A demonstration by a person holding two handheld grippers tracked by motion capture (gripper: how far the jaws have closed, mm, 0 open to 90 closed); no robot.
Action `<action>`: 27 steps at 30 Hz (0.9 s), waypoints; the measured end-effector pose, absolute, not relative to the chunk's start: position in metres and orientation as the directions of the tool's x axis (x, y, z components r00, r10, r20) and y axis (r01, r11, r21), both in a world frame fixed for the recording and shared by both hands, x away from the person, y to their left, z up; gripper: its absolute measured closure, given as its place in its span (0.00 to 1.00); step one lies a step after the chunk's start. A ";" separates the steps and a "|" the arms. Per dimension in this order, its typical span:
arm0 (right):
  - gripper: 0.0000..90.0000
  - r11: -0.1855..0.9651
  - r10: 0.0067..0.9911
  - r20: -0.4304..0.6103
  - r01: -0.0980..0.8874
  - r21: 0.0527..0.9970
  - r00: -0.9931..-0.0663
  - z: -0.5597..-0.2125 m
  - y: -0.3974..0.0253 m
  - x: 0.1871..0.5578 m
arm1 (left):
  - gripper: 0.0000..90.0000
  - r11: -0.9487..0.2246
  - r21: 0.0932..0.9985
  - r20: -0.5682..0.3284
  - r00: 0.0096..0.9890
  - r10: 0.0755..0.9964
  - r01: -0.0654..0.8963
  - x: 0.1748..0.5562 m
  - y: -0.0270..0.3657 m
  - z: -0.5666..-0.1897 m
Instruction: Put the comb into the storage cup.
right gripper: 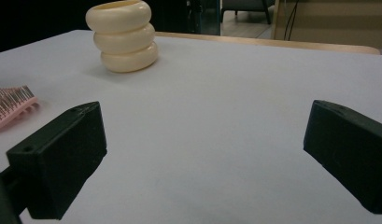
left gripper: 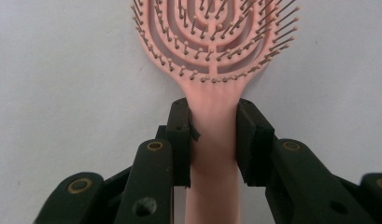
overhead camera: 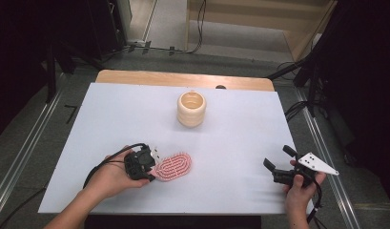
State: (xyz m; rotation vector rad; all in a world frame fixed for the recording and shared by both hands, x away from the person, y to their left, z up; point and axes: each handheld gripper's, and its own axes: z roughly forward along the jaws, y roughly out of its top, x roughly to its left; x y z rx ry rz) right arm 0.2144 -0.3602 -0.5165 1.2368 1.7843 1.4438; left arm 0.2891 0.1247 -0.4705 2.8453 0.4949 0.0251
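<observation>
A pink hairbrush lies bristles-up on the white table, near its front left. My left gripper is shut on the brush's handle, one jaw on each side of it, with the oval bristled head reaching out ahead of the jaws. A cream holder shaped like three stacked rings stands upright at the middle back of the table; it also shows at the far left. My right gripper is open at the front right, just above the table, with nothing between its jaws.
A wooden strip borders the table's far edge. Bare white surface spreads between the brush and my right gripper. Dark stands and cables sit on the floor around the table.
</observation>
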 end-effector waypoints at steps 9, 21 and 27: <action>0.00 0.012 0.887 0.139 0.322 0.947 -0.441 -0.517 -0.360 0.215 | 0.78 -0.888 0.296 -0.041 0.933 0.357 0.353 0.291 0.130 -0.470; 0.00 0.012 0.887 0.139 0.322 0.947 -0.441 -0.516 -0.360 0.214 | 0.78 -0.848 0.388 -0.037 0.926 0.376 0.360 0.293 0.136 -0.460; 0.00 0.013 0.886 0.139 0.321 0.947 -0.443 -0.516 -0.360 0.214 | 0.78 -0.819 0.437 -0.040 0.918 0.395 0.371 0.294 0.139 -0.455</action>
